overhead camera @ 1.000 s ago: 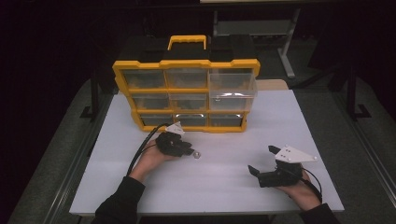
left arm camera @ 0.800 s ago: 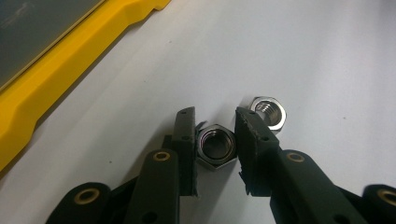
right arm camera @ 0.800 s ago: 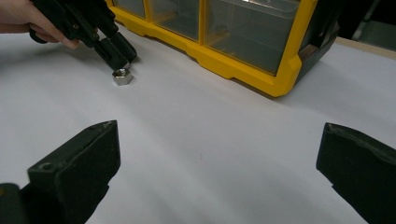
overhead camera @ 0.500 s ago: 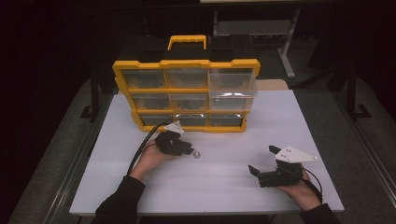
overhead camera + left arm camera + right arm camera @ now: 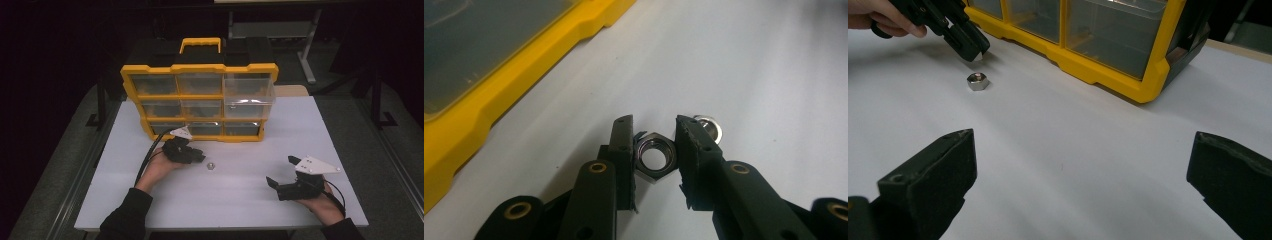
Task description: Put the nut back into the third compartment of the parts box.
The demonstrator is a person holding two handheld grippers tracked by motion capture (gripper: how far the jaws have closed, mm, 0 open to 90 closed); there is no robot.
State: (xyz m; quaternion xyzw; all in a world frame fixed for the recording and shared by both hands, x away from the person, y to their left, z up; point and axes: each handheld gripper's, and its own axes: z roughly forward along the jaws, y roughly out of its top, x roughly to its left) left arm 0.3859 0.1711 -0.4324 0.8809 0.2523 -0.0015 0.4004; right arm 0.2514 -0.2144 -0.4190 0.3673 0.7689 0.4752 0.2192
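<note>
From the high view, we note the left gripper (image 5: pixel 199 155) low over the white table (image 5: pixel 240 195), just in front of the yellow drawer organizer (image 5: pixel 200 70). A hex nut (image 5: pixel 211 165) lies on the table just beside its tip. The right gripper (image 5: pixel 280 182) rests near the table's front right, well apart from the nut.

In the left gripper view, we find a hex nut (image 5: pixel 654 156) standing on edge between the left gripper's (image 5: pixel 653 150) jaws. The left jaw touches it; a thin gap shows at the right jaw, so we cannot confirm a clamp. A second nut (image 5: pixel 711 127) lies just behind the right jaw.

In the right gripper view, we record the right gripper's (image 5: pixel 1080 165) jaws wide apart with nothing between them. The loose nut (image 5: pixel 977 81) lies beyond them, near the organizer's (image 5: pixel 1108 70) front edge.
</note>
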